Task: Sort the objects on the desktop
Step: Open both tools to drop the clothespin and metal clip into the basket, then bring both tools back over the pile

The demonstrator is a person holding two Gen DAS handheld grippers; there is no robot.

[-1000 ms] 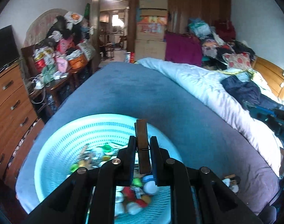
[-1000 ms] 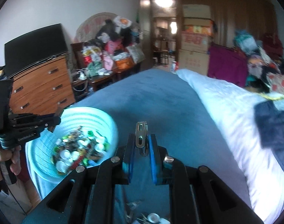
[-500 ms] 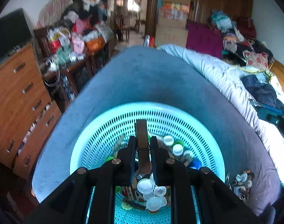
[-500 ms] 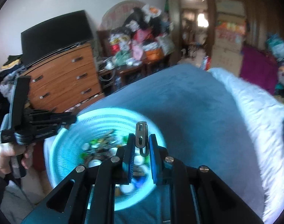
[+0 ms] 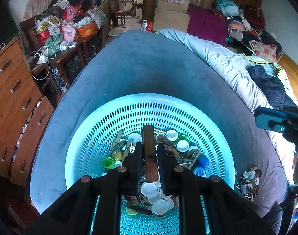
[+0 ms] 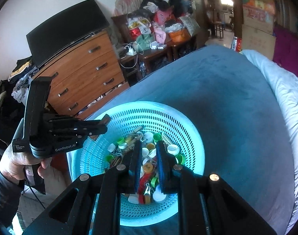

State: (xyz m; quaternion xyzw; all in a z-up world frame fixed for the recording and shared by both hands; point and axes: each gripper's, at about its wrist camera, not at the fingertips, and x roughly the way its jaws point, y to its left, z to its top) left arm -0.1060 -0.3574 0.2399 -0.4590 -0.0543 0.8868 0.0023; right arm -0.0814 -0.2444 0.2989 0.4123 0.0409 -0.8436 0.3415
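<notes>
A turquoise perforated basket [image 5: 129, 115] [image 6: 190, 125] sits on the blue bed cover, holding bottle caps [image 5: 183, 145] and clothespins. My left gripper [image 5: 149, 146] is shut on a brown wooden clothespin [image 5: 149, 148] above the basket. It also shows in the right wrist view [image 6: 103, 121], over the basket's left rim. My right gripper [image 6: 147, 145] hangs over the basket with its jaws apart and nothing between them. A metal clip [image 6: 148, 190] lies on the caps below it.
A small pile of caps and clips [image 5: 248, 180] lies on the bed cover right of the basket. A wooden dresser [image 6: 80, 72] and a cluttered desk [image 5: 66, 49] stand left of the bed. A white duvet [image 5: 223, 62] lies to the right.
Both grippers moved over the basket. My right gripper opened and the metal clip it held is gone from its jaws. The left still holds the wooden clothespin.
</notes>
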